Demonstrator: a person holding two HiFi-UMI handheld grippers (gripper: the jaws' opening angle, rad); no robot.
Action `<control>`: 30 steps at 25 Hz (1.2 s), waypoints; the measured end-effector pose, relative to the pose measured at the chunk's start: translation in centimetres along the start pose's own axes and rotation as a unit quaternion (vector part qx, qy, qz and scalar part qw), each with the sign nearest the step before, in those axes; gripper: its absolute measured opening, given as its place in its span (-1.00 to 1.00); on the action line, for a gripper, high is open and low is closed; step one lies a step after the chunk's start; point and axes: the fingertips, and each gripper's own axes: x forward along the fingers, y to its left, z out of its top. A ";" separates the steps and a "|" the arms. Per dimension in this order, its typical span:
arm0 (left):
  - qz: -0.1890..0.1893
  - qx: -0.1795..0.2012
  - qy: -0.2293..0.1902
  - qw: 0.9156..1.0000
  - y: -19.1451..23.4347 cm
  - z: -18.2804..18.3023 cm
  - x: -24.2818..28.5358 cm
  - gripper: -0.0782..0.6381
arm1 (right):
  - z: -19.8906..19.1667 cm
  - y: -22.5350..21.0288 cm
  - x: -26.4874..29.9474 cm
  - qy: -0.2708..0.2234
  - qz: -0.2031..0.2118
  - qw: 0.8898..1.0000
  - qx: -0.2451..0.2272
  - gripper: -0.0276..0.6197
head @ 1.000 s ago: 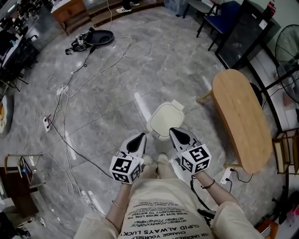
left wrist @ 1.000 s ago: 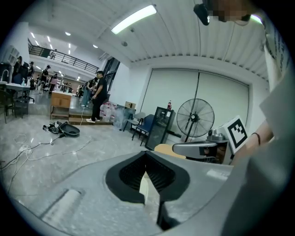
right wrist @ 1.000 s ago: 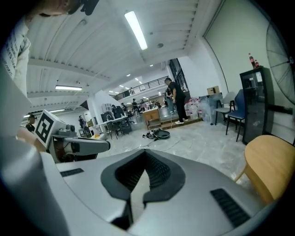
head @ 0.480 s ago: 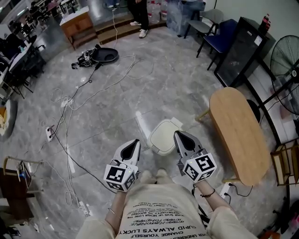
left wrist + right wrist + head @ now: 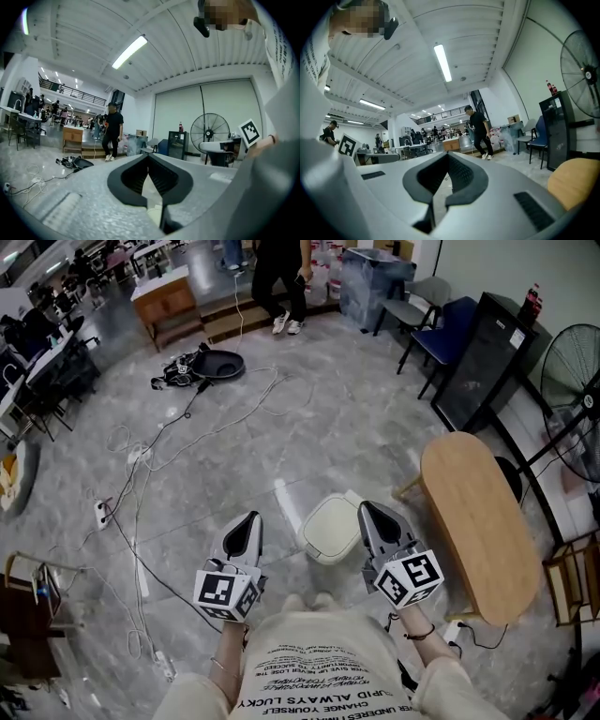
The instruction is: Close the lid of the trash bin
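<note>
The trash bin [image 5: 330, 529] stands on the grey floor just ahead of the person's feet, its cream lid lying flat and closed on top. My left gripper [image 5: 246, 520] hangs to the left of the bin, apart from it. My right gripper [image 5: 369, 510] is close beside the bin's right edge and above it. Both hold nothing, with their tips together. In the left gripper view the left gripper [image 5: 148, 155] points level across the room, shut and empty; the right gripper [image 5: 447, 153] does the same in its own view. Neither gripper view shows the bin.
An oval wooden table [image 5: 478, 512] stands right of the bin. Cables [image 5: 141, 474] and a power strip [image 5: 100, 513] trail over the floor at left. A black cabinet [image 5: 483, 343], a blue chair [image 5: 450, 315] and a fan [image 5: 572, 362] line the right wall. A person [image 5: 281, 268] walks at the back.
Both grippers have risen and tipped up from the bin. The left one has drifted left, away from the bin. The head view has tilted up, showing more of the room.
</note>
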 end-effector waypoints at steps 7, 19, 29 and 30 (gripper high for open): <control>0.016 0.009 -0.016 1.000 1.2 0.8 -1.0 -0.72 | 1.2 -0.4 -0.5 -0.016 -0.007 1.000 -0.008 -0.90; 0.017 0.025 -0.017 0.999 1.2 1.0 -1.8 -0.72 | 0.8 -0.3 -1.0 -0.006 -0.014 1.000 -0.025 -0.90; 0.022 0.030 -0.011 0.999 1.1 0.3 -2.5 -0.72 | -0.3 0.0 -0.9 0.000 -0.010 1.000 -0.020 -0.90; 0.021 0.032 -0.011 0.999 1.1 0.4 -2.6 -0.72 | -0.2 0.1 -0.9 0.000 -0.010 1.000 -0.020 -0.90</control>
